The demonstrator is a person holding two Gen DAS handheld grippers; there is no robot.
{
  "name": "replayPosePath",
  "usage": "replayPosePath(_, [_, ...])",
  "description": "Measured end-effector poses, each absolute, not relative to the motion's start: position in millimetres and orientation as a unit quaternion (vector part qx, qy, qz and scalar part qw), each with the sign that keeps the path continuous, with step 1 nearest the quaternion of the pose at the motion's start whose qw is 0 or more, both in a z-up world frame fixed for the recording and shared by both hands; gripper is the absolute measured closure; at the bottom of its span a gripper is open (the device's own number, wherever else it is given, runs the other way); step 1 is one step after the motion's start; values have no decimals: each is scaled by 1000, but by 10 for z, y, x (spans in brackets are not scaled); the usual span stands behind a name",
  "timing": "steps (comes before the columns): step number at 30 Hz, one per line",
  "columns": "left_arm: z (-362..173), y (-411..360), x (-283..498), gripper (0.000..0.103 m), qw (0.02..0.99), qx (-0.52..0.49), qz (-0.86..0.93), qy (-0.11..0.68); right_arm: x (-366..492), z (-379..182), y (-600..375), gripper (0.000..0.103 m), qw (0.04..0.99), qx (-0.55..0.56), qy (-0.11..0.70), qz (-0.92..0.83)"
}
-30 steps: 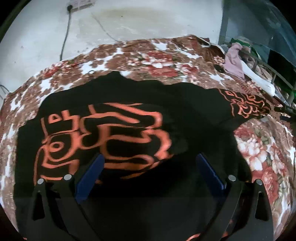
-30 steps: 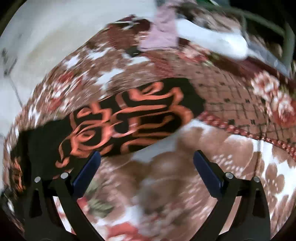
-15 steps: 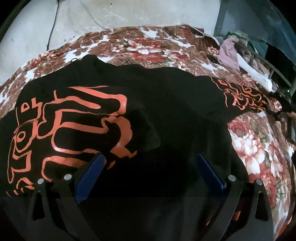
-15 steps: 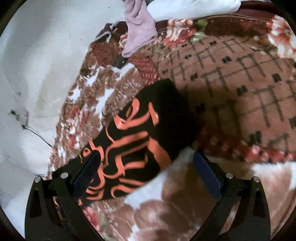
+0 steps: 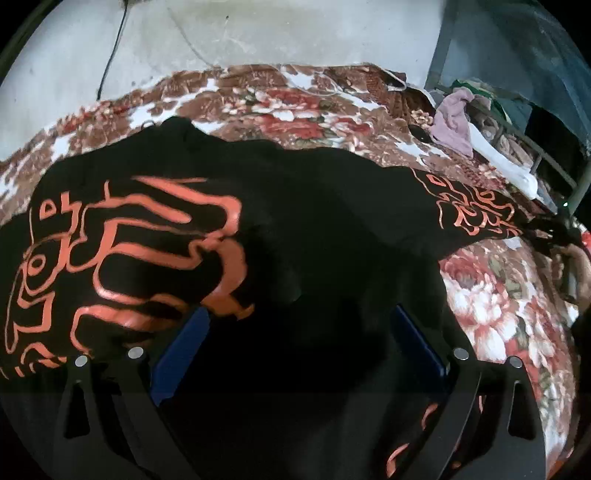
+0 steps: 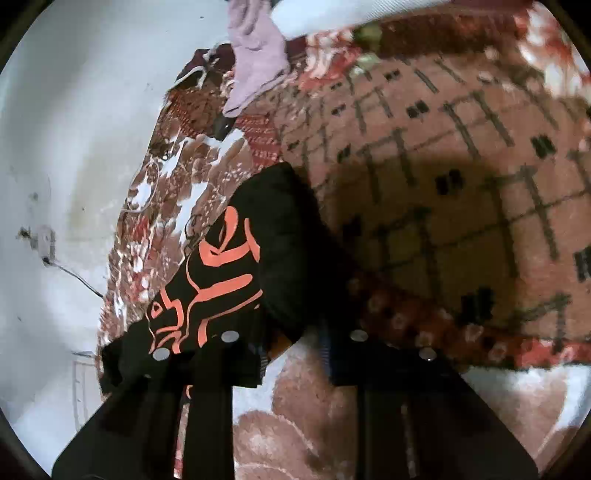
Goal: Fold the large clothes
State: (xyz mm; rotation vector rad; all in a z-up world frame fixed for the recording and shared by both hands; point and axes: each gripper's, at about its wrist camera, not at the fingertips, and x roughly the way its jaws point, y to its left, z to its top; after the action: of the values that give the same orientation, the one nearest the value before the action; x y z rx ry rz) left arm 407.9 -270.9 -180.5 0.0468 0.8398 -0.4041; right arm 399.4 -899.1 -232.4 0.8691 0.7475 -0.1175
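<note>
So the right gripper (image 6: 295, 350) pinches the sleeve (image 6: 258, 258) end, probably to fold it inward over the shirt (image 5: 314, 221); left gripper (image 5: 299, 343) hovers wide open.

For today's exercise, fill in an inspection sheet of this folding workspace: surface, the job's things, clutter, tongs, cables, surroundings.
Surface: floral blanket covering a bed.
Job's things: black garment with orange print spread out; one sleeve stretched toward the right tongs.
Clutter: pink cloth and white cloth at the far edge.
Tongs: left tongs open over the garment; right tongs shut on the sleeve.
Cables: black wire on the wall.
Surroundings: stained pale wall; metal frame.
</note>
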Motion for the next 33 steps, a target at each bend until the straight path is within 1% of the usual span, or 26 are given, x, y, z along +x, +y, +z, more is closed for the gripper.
replayPosePath(2, [-1888, -2799, 4148, 7, 891, 36, -180, 414, 3994, -2178, -8884, 81, 850, 387, 352, -57])
replayPosePath(5, [-2088, -2861, 4260, 7, 886, 51, -153, 434, 4004, -1735, -8560, 82, 880, 330, 340, -40])
replayPosePath(7, [-2221, -2864, 4306, 5, 882, 58, -143, 446, 4000, -1334, -8259, 82, 896, 302, 324, -16])
replayPosePath(9, [-2288, -2900, 4292, 5, 884, 74, -135, 441, 4003, -914, -7866, 82, 913, 265, 310, 7])
replayPosePath(14, [-2283, -2902, 4275, 5, 884, 85, -132, 441, 4085, -30, -6562, 82, 935, 185, 288, 88])
replayPosePath(18, [-2067, -2806, 4104, 6, 887, 63, -168, 425, 4182, 355, -5545, 82, 938, 136, 288, 135])
replayPosePath(22, [-1692, -2486, 3849, 6, 896, 49, -191, 397, 4349, 424, -4635, 82, 933, 101, 298, 175])
replayPosePath(25, [-1531, -2059, 3800, 6, 900, 45, -178, 395, 4520, 287, -3953, 82, 923, 85, 315, 205])
replayPosePath(29, [-1574, -1367, 3856, 6, 900, 45, -142, 409, 4722, -52, -3128, 82, 904, 72, 347, 240])
replayPosePath(33, [-1753, -754, 3856, 6, 897, 15, -116, 426, 4900, -539, -2445, 82, 882, 50, 390, 258])
